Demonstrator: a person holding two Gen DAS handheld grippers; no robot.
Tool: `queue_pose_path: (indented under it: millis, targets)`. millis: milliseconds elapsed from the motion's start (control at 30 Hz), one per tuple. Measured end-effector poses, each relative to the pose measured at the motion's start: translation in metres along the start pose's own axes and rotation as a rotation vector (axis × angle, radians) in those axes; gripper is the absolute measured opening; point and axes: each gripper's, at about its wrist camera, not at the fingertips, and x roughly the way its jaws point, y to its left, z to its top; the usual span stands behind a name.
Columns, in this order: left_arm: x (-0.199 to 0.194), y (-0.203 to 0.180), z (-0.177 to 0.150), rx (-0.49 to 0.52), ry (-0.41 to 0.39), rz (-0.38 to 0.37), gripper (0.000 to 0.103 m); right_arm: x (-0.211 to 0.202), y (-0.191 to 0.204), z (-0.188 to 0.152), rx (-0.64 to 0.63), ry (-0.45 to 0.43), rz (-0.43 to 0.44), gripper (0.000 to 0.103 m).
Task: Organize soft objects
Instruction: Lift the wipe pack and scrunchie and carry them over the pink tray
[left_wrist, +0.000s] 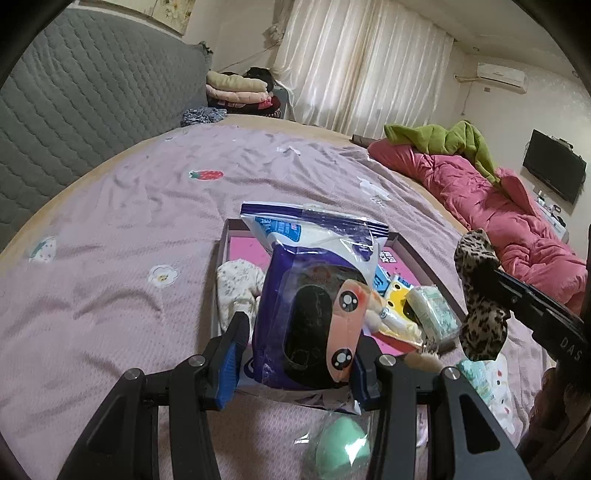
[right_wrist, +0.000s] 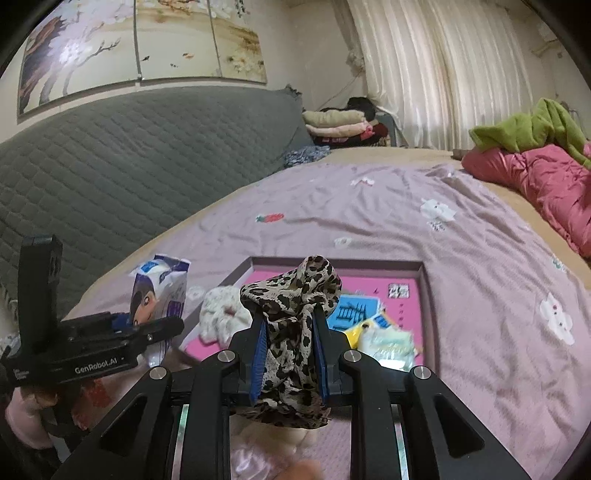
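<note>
Left gripper (left_wrist: 295, 354): blue pads clamped about halfway on a purple-and-white plastic tissue pack (left_wrist: 310, 295) with a cartoon face printed on it. The pack is upright, lifted clear of the bed, hanging over the near left corner of the tray.

Right gripper (right_wrist: 290, 350): jaws narrow, pinched on a leopard-print fabric scrunchie (right_wrist: 291, 332). Fabric bunches above and spills below the pads; held in the air above the near edge of the tray.

Shallow grey-rimmed tray with pink floor (right_wrist: 424, 280) sits on the lilac flower-print bedspread (right_wrist: 480, 258), towards the near side of the bed. Inside, at the left edge: a cream frilly scrunchie (right_wrist: 221, 314). Towards the near right corner: a small pale-green wrapped tissue packet (right_wrist: 388, 347), touching a yellow-and-blue packet (right_wrist: 354, 328).

On the bedspread just in front of the tray: a mint-green egg-shaped sponge in clear wrap (left_wrist: 340, 450).

Far right edge of bed: crumpled pink quilt (left_wrist: 498, 206), a green garment (left_wrist: 443, 138) on top.
</note>
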Motion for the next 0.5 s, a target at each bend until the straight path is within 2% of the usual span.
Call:
queue_pose_path:
  millis: [500]
  targets:
    - [0.025,-0.003,0.014,0.002,0.01,0.006,0.048,0.018,-0.015,0.012,0.004,-0.01,-0.035,0.023]
